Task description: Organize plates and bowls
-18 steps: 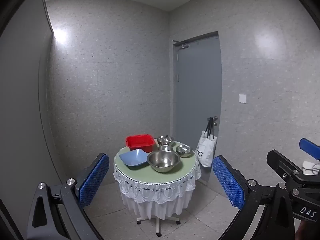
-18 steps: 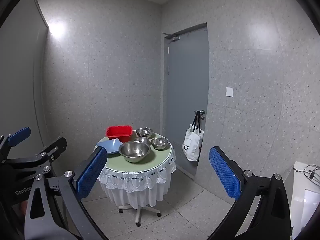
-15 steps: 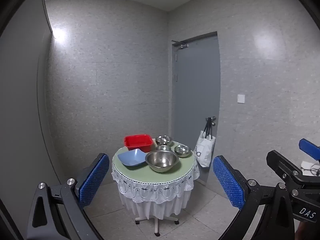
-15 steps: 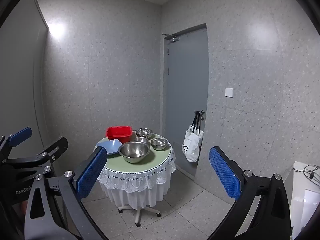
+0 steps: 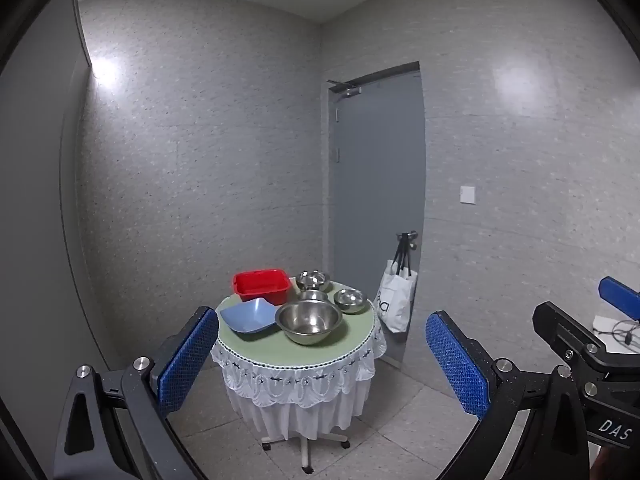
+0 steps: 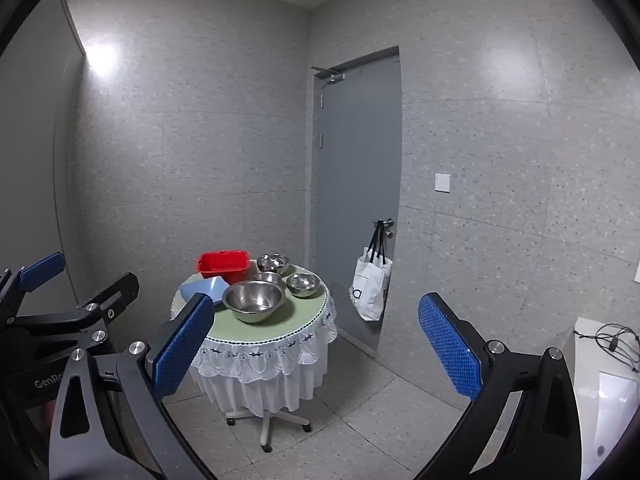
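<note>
A small round table [image 5: 256,350] [image 6: 280,326] with a green top and white lace skirt stands across the room. On it sit a large steel bowl [image 5: 309,321] [image 6: 253,300], a blue square plate [image 5: 248,315] [image 6: 202,288], a red plastic basin [image 5: 262,285] [image 6: 223,265] and three smaller steel bowls [image 5: 351,300] [image 6: 303,283]. My left gripper [image 5: 322,364] and right gripper [image 6: 316,346] both hang well short of the table, wide open, with nothing between their blue pads. The right gripper's arm shows at the far right of the left wrist view, the left one's at the far left of the right wrist view.
A grey door [image 5: 378,208] stands behind the table, with a white tote bag [image 5: 394,300] [image 6: 370,286] hanging from its handle. Grey walls close the corner. A white unit with cables [image 6: 612,364] is at the right. The floor is tiled.
Both views have drifted slightly; the table sits a little higher and further left in the left wrist view. Both grippers stay wide open.
</note>
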Demonstrator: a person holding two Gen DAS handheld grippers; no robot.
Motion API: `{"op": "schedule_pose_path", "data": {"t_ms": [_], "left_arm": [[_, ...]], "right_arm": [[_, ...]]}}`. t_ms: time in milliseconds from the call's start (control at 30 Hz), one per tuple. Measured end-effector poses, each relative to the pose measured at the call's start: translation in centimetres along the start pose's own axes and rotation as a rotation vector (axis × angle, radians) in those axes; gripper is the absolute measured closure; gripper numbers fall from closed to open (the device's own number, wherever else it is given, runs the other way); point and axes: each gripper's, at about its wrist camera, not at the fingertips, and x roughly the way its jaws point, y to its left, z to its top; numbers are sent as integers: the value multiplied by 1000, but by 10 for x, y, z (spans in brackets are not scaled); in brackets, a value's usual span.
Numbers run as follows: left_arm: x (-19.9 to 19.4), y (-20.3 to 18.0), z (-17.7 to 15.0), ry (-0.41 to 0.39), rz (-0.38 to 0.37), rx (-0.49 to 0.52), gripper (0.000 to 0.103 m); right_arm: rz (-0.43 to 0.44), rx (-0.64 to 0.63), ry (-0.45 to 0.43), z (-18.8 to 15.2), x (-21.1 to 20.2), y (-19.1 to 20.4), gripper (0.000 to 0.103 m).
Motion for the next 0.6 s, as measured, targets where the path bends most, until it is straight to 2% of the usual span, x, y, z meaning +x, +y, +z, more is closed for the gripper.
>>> {"op": "schedule_pose_path", "data": {"t_ms": [600], "left_arm": [[0,5,1,7,-14,13,1]], "right_arm": [[-29,2,7,-4,4,4,0]]}}
